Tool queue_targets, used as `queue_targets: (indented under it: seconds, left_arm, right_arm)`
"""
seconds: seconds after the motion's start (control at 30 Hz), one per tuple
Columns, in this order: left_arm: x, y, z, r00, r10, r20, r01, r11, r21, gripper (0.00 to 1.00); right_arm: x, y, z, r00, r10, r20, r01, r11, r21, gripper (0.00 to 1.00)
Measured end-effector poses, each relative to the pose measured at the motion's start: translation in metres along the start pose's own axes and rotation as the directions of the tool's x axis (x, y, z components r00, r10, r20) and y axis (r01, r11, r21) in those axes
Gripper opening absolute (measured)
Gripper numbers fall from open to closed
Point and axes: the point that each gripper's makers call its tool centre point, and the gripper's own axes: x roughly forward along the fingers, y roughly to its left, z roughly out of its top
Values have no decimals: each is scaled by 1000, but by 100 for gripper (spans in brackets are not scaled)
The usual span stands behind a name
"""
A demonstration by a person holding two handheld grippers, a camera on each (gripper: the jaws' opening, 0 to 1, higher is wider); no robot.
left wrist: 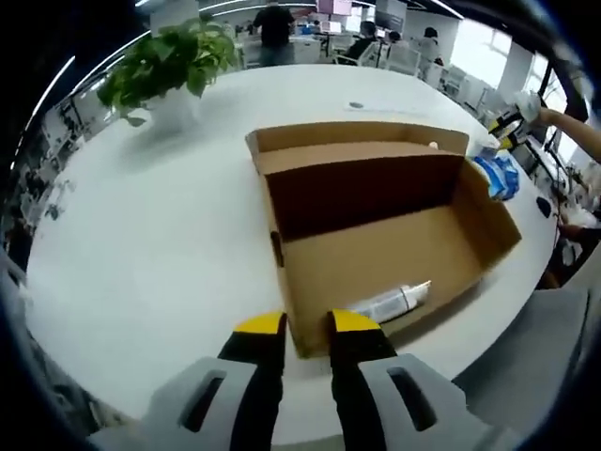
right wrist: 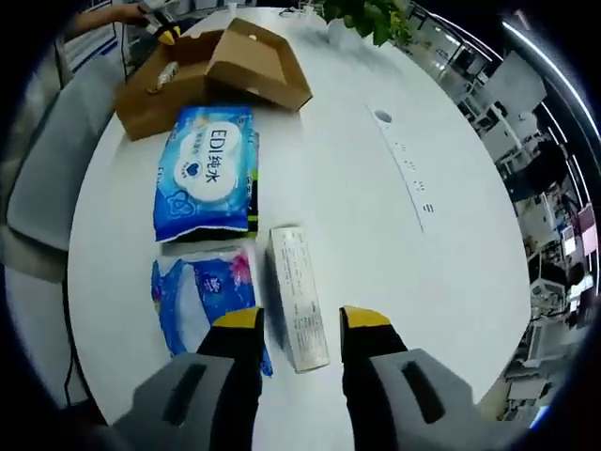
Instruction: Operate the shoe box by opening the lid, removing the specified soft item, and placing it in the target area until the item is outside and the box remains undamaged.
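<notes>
The brown cardboard shoe box (left wrist: 376, 240) stands open on the white table, its lid (left wrist: 357, 141) folded back on the far side. A white tube (left wrist: 390, 303) lies inside near the front wall. My left gripper (left wrist: 307, 327) is open, its yellow tips on either side of the box's near corner. In the right gripper view a blue soft wipes pack (right wrist: 208, 169) and a second blue soft pack (right wrist: 202, 296) lie on the table outside the shoe box (right wrist: 216, 66). My right gripper (right wrist: 300, 324) is open, with the near end of a white carton (right wrist: 299, 296) lying between its jaws.
A potted plant (left wrist: 169, 61) stands at the table's far left. The blue packs (left wrist: 498, 174) lie right of the box. The round white table (right wrist: 394, 216) has bare room on the side away from the packs. People sit at desks in the background.
</notes>
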Motion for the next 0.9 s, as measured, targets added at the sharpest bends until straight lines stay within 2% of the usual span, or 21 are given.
queue_targets:
  seconds: [0.1,0.3,0.53,0.7,0.77,0.9]
  left_arm:
    - [-2,-1,4,1000,-5,2,5,1000,30,20]
    - [-7,-3,13,1000,-14,13,13,994,107,23]
    - [-6,-7,19,999,-49,18,45,979,200,28]
    - [-5,-13,23,996,-92,-3,88,950,301,31]
    - [-3,-16,22,993,-115,-28,118,930,347,33]
    - [6,-24,21,984,-156,-86,178,875,450,35]
  right_arm:
    - [-9,6,7,999,-18,36,16,999,45,35]
    - [-27,29,21,992,-45,116,32,993,112,36]
    - [-46,54,29,982,-110,152,82,981,177,43]
    - [-62,73,31,973,-167,160,127,964,235,52]
    - [-68,81,34,965,-193,176,141,953,269,57]
    - [-81,94,36,956,-231,183,160,928,336,65]
